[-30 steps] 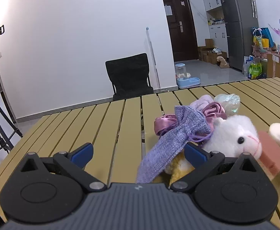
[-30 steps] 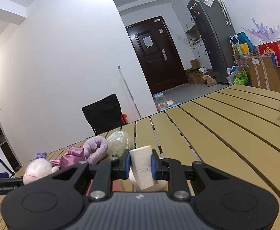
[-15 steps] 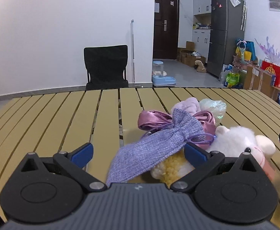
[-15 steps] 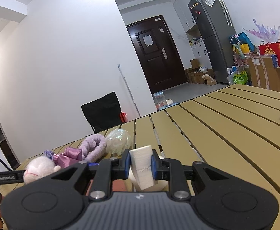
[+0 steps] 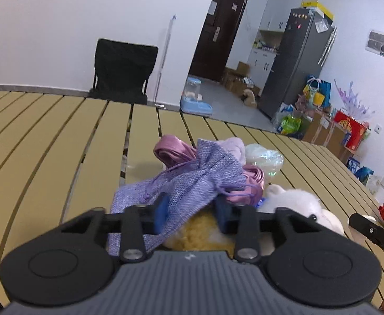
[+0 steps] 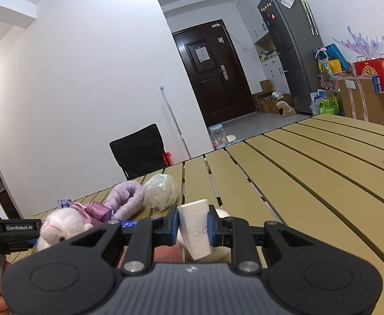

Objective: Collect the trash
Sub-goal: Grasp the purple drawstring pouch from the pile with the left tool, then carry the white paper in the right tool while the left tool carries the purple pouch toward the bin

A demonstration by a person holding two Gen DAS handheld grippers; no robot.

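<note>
a lilac woven pouch [image 5: 192,181] is seen between the blue fingers [image 5: 162,210] of the left gripper [image 5: 192,210], which have just been closing and are now pinching its cloth; the pouch lies on a heap of soft things on the slatted counter [image 5: 60,144]; a white plush toy [image 5: 296,204] is found at four o'clock of the pouch, a crumpled clear wrapper [image 5: 265,157] at one o'clock; a white foam block [image 6: 195,228] is held pinched upright by the right gripper [image 6: 193,227] above the counter.
</note>
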